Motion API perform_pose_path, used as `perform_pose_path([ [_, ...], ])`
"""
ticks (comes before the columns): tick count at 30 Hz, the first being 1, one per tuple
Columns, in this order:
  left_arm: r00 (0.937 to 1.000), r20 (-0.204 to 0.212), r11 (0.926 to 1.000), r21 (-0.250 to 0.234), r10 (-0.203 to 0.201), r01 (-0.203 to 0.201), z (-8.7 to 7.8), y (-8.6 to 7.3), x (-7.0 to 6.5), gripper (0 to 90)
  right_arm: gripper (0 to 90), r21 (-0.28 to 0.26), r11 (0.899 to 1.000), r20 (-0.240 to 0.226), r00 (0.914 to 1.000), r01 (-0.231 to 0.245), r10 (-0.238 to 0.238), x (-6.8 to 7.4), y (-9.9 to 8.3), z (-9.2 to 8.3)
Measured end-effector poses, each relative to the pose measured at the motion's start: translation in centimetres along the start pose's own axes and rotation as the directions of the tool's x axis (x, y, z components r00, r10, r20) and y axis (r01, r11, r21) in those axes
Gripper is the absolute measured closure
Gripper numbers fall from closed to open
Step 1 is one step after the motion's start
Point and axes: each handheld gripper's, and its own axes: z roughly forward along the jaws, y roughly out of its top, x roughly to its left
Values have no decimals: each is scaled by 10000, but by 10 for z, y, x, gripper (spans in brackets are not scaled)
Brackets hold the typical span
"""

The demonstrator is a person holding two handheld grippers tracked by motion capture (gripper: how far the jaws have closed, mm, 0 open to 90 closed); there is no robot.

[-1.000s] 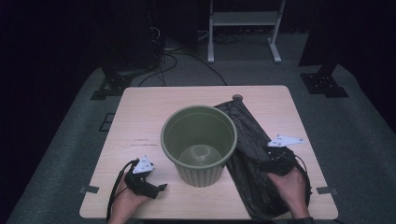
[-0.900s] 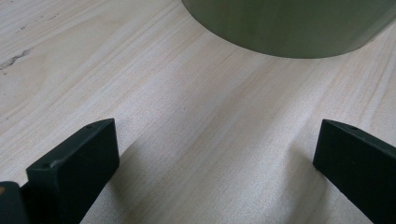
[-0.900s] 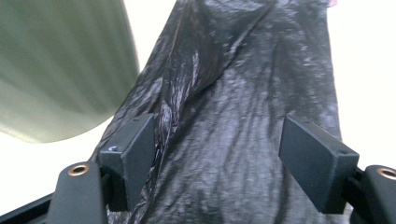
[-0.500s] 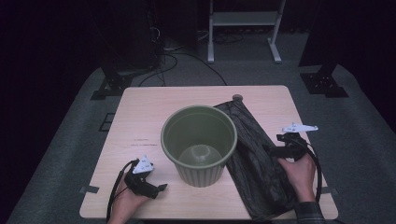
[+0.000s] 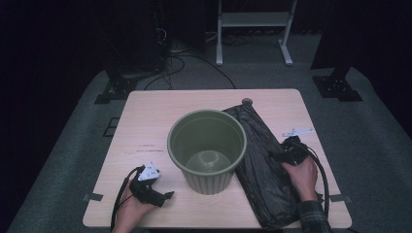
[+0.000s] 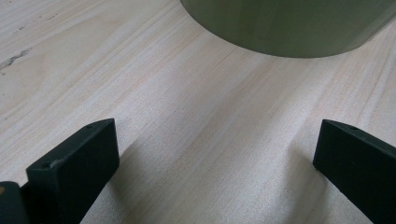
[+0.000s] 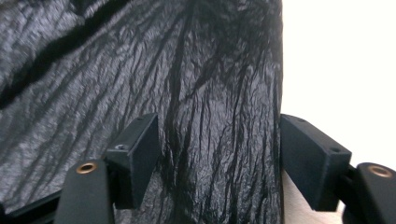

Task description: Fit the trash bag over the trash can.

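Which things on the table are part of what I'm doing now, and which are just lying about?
In the job:
- black plastic bag, flat on the table, its edge between the open jaws of the right claw
- green bin, upright and empty, beside the bag

Lying about:
- small round thing at the table's far edge
- left claw, open on bare wood

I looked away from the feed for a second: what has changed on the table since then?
The right gripper swung out over the table's right edge, then came back down to the right edge of the black bag. Its jaws have just been closing, with that edge between them but not pinched yet. The left gripper, open on the table, the green bin and the bag stayed put.
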Motion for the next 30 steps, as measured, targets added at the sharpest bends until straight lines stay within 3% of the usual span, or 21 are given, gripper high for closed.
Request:
perform_pose_path([
  [5,10000,9,10000,-3,3,-3,0,0,0,0,476,67,9986,395,9979,521,-523,4,-1,-1],
  [8,10000,6,10000,-4,4,-4,0,0,0,0,553,-34,9984,316,9979,562,-560,5,-2,-3],
  [9,10000,5,10000,-4,3,-3,0,0,0,0,659,-192,9976,223,9976,662,-657,6,-4,-3],
  [13,10000,13,10000,-3,4,-4,0,0,0,0,870,-187,9979,-53,9981,617,-618,7,-7,-6],
  [21,10000,9,10000,-5,4,-4,0,0,0,0,892,-66,9965,-539,9950,838,-841,11,-7,-7],
  [30,10000,12,10000,-3,6,-6,0,0,0,0,891,29,9933,-1424,9833,1153,-1137,32,-2,0],
])
